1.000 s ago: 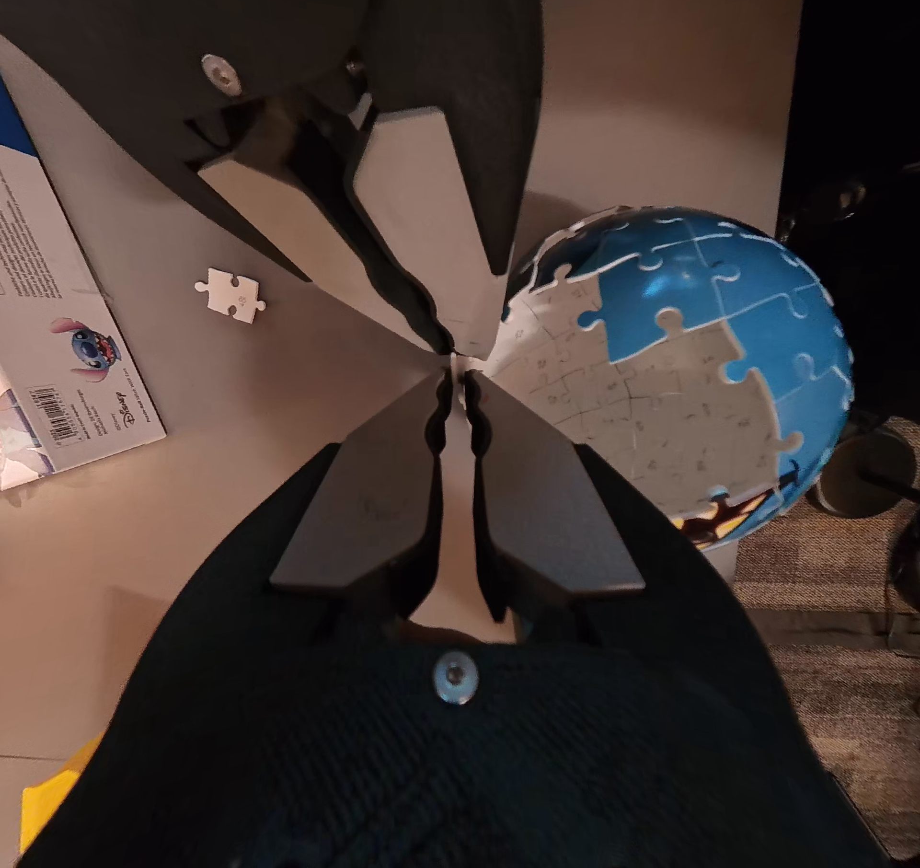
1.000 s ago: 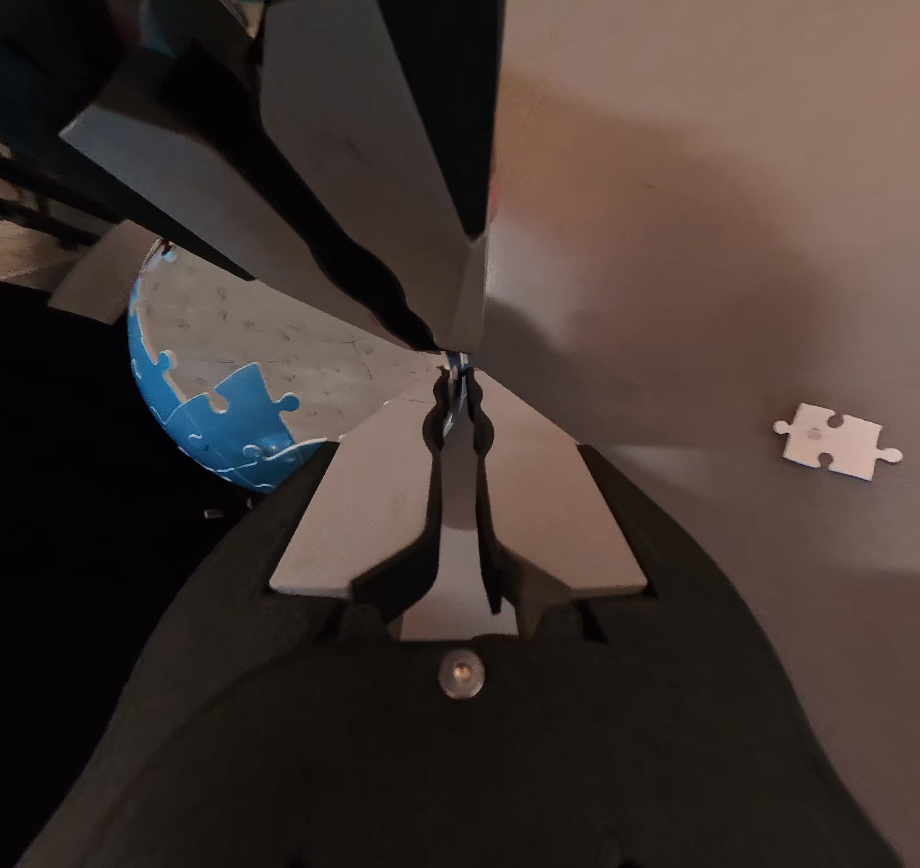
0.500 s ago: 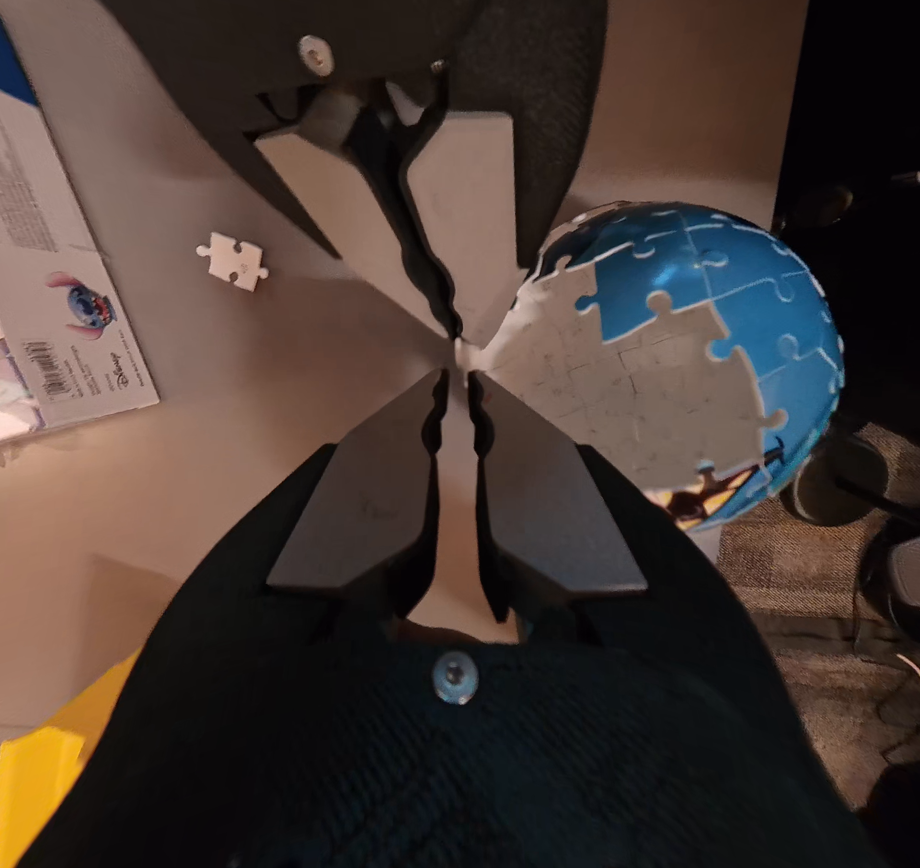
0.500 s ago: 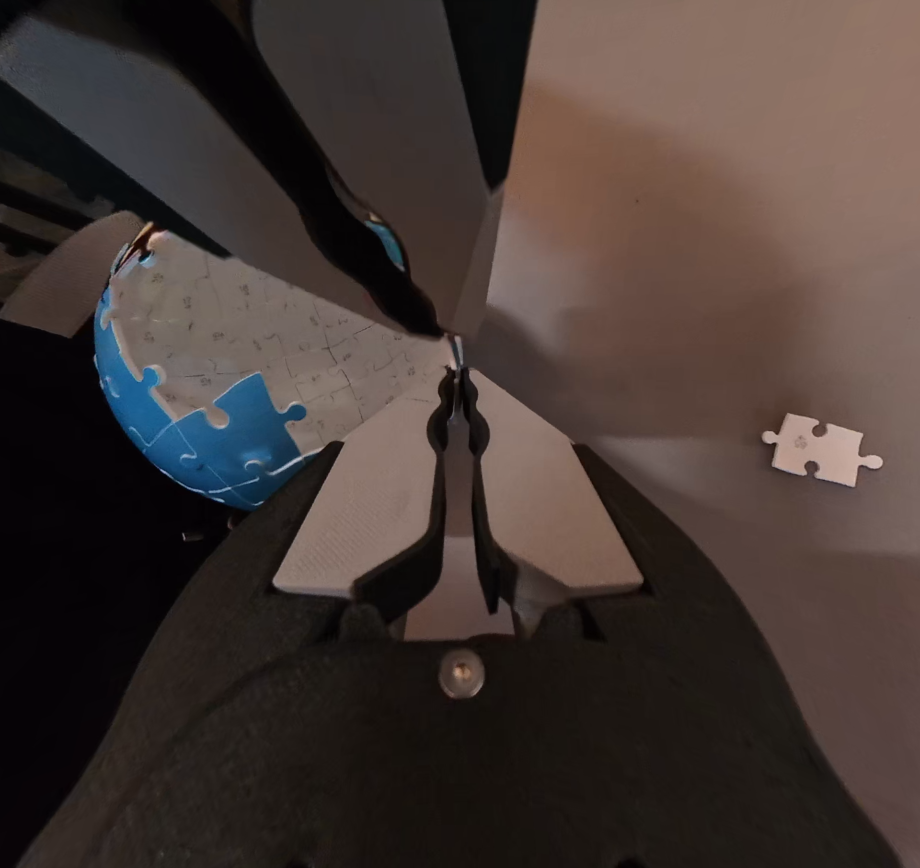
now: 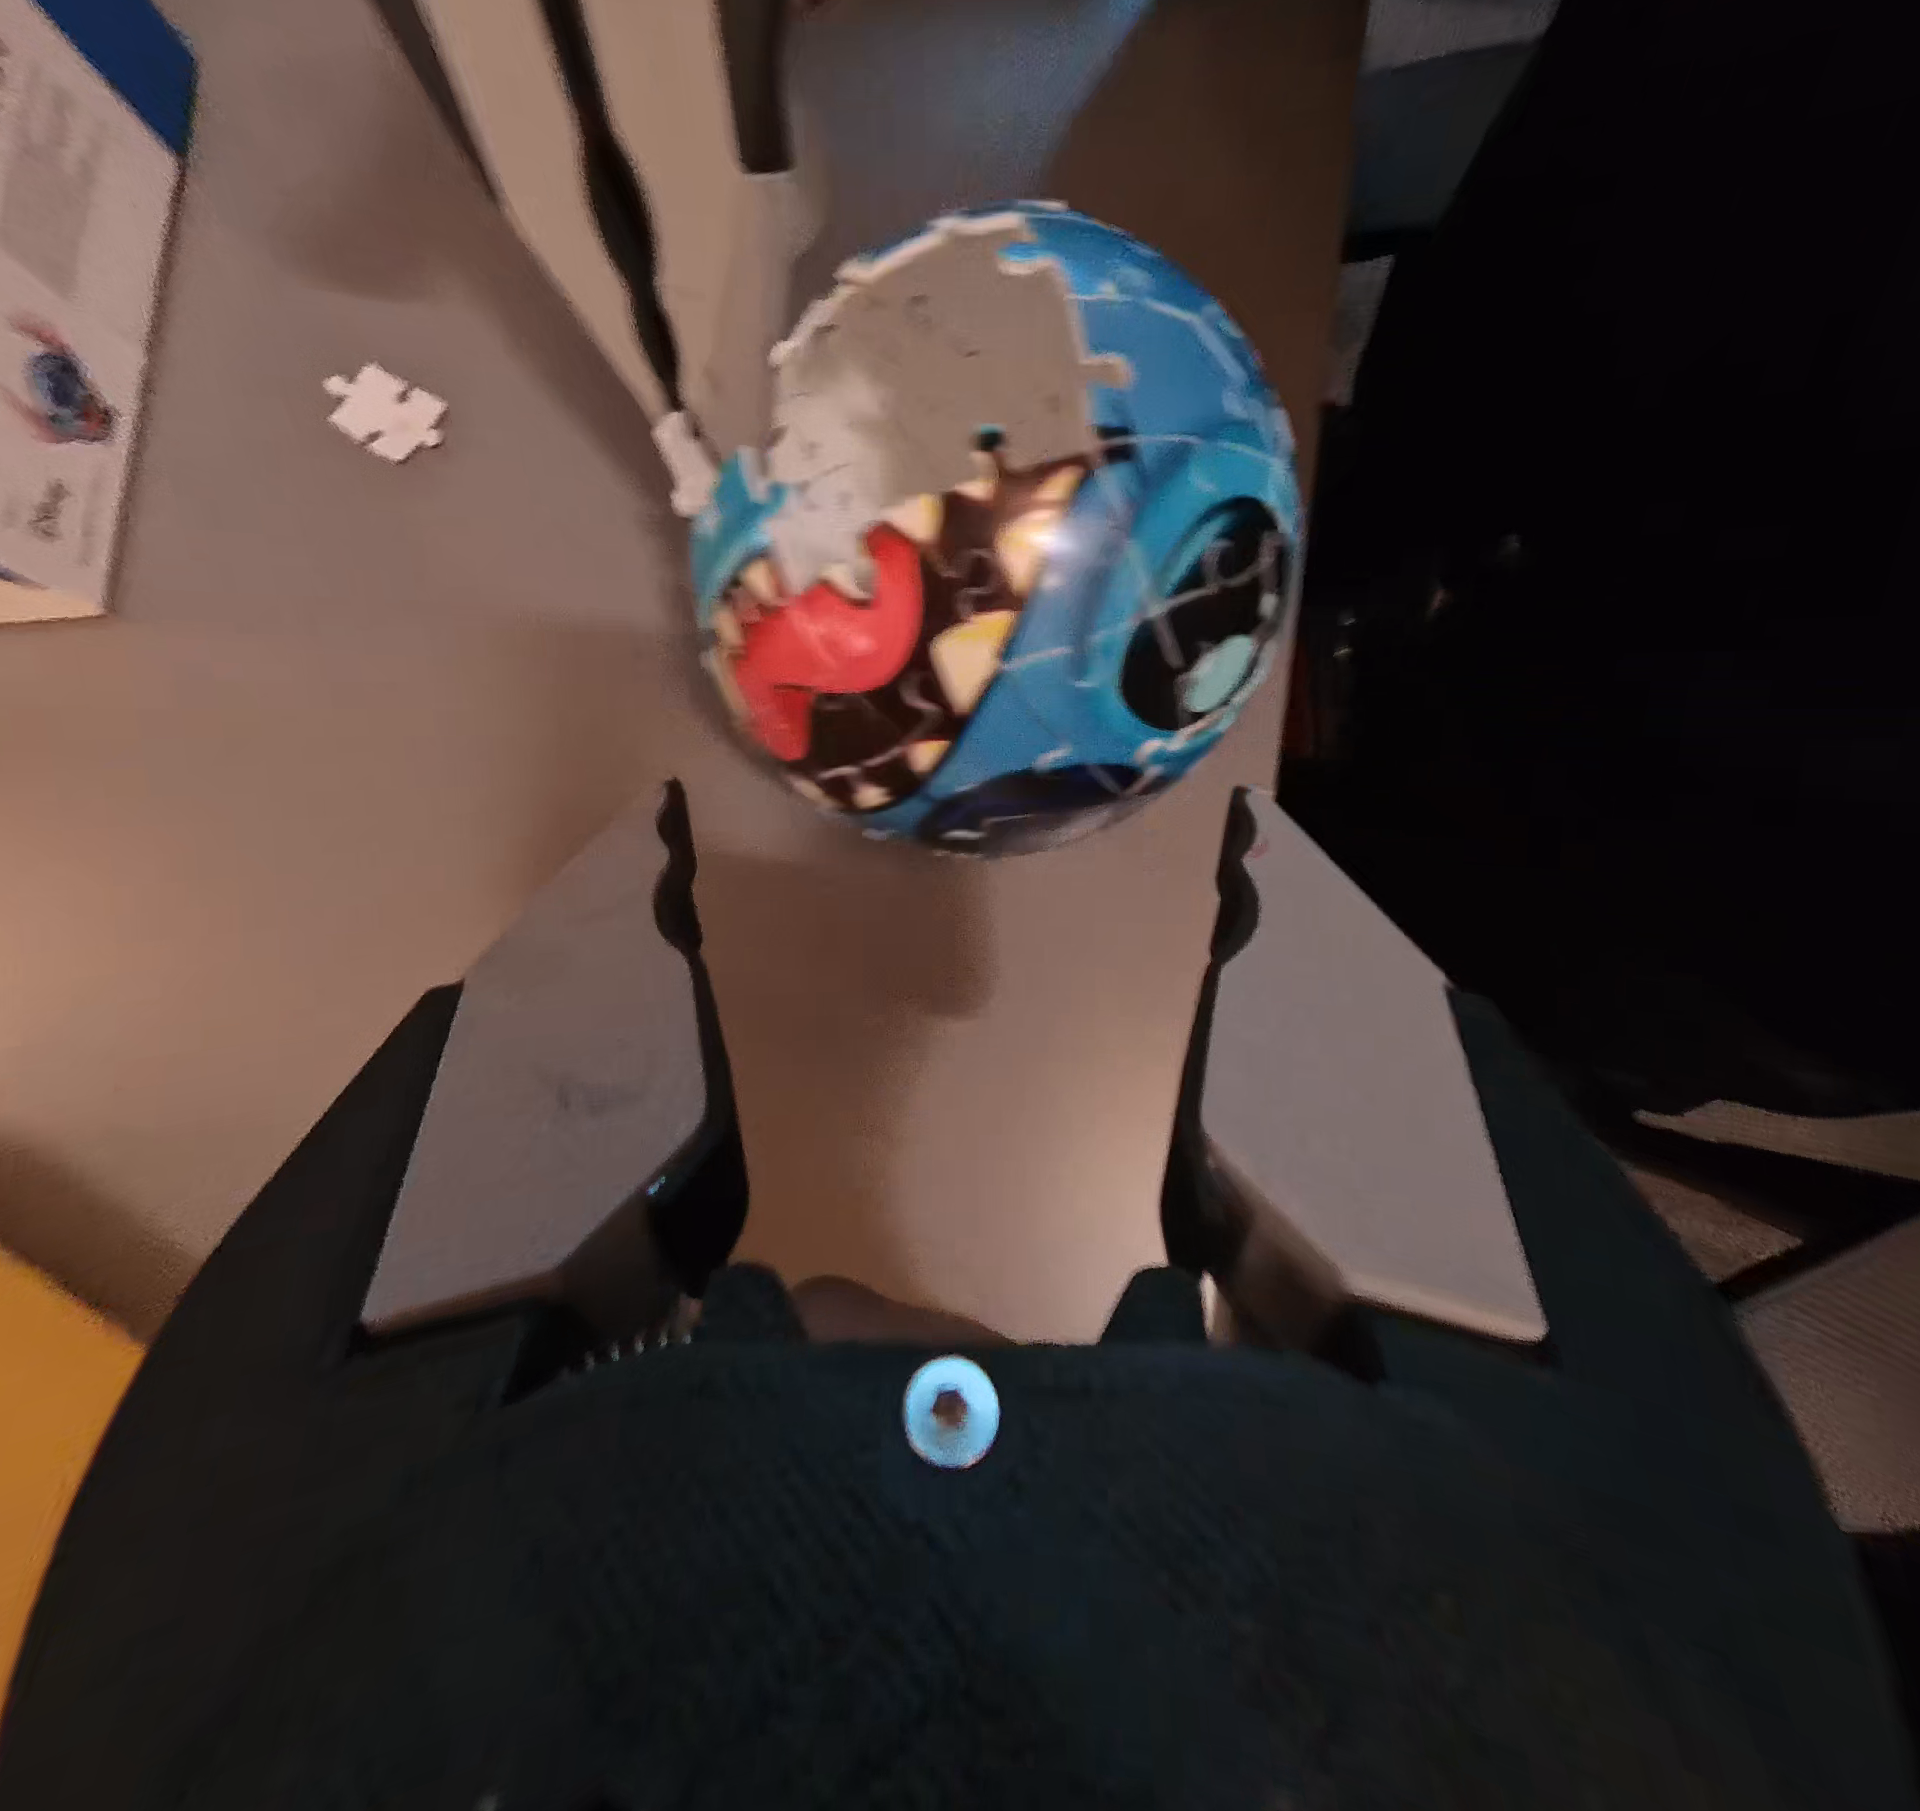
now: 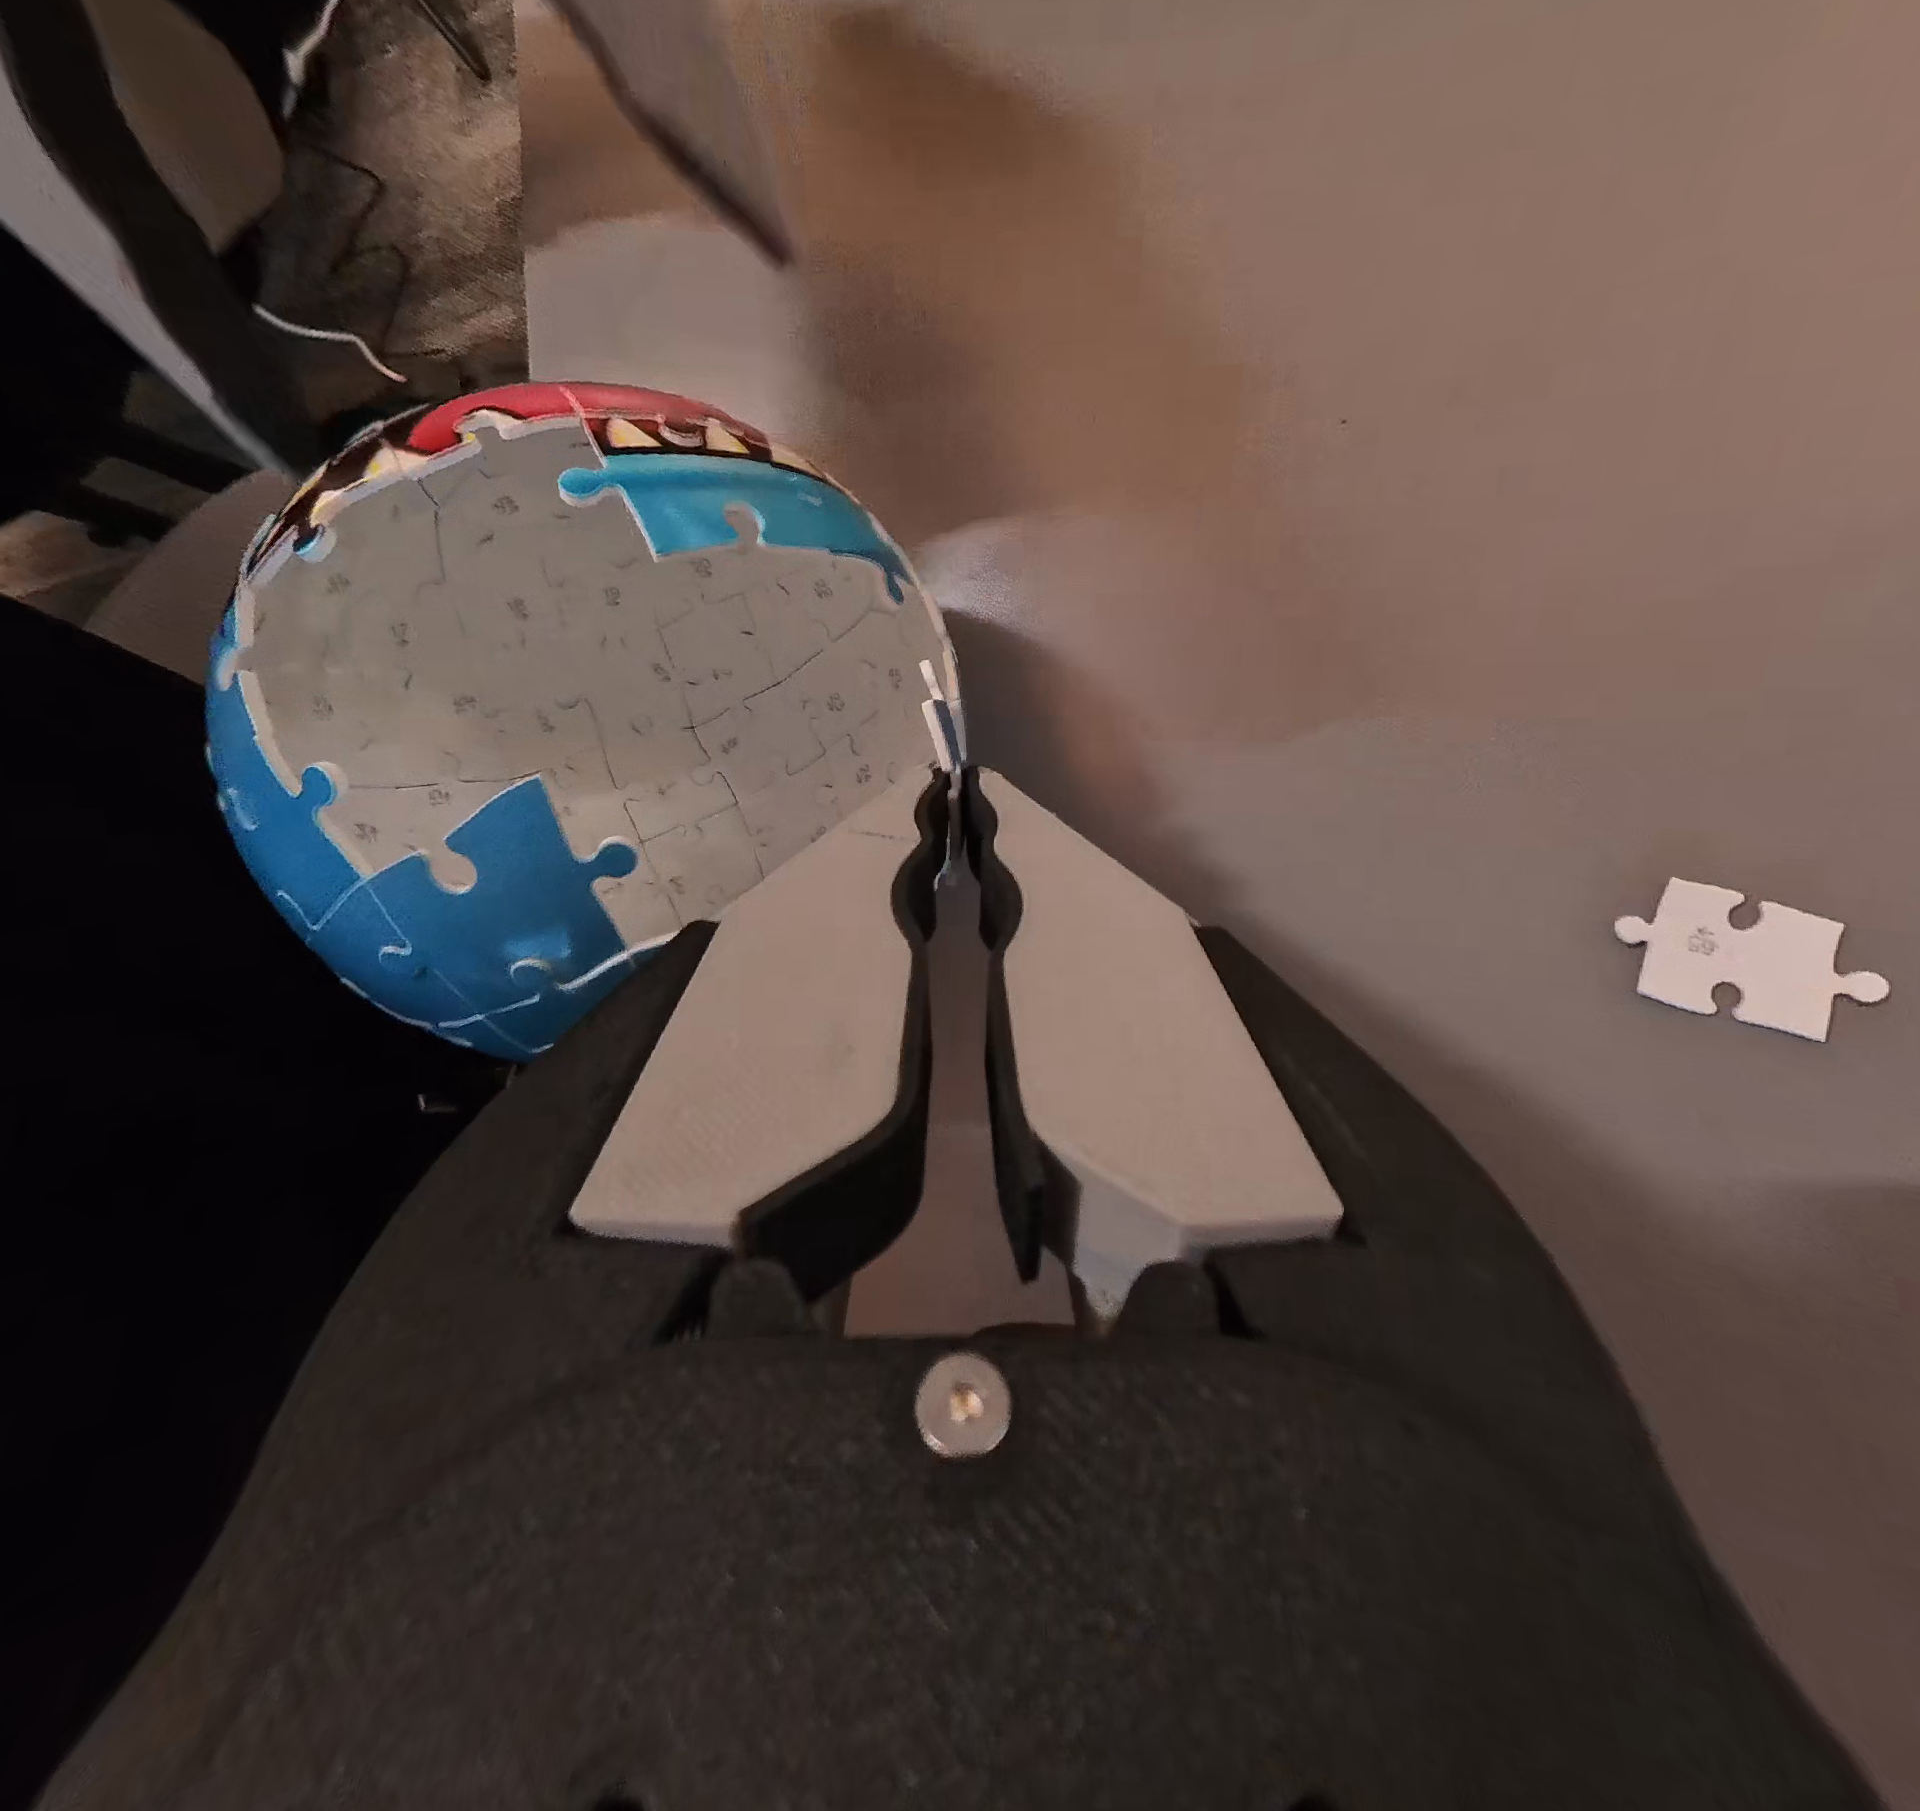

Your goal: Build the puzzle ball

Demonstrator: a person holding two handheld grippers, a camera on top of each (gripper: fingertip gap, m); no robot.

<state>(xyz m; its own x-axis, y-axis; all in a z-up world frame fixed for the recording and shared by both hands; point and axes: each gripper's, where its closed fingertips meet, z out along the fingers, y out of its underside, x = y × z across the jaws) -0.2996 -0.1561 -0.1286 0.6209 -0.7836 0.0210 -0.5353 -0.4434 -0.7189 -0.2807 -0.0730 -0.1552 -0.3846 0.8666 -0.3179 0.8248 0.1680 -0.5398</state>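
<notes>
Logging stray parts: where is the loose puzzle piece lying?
The loose puzzle piece lies flat on the table, right of the right tool; in the left wrist view, left of the puzzle ball.

We see a beige table [image 5: 260, 774] w/ a flat white-and-blue printed box [image 5: 73, 327] lying at far left in the left wrist view, cartoon pic on it. A yellow obj. [image 5: 47, 1366] pokes in at bottom left; can't tell what. Right wrist view: past the table edge, mottled grey carpet [image 6: 416, 151] w/ a thin white cable [image 6: 322, 333] on it.
</notes>
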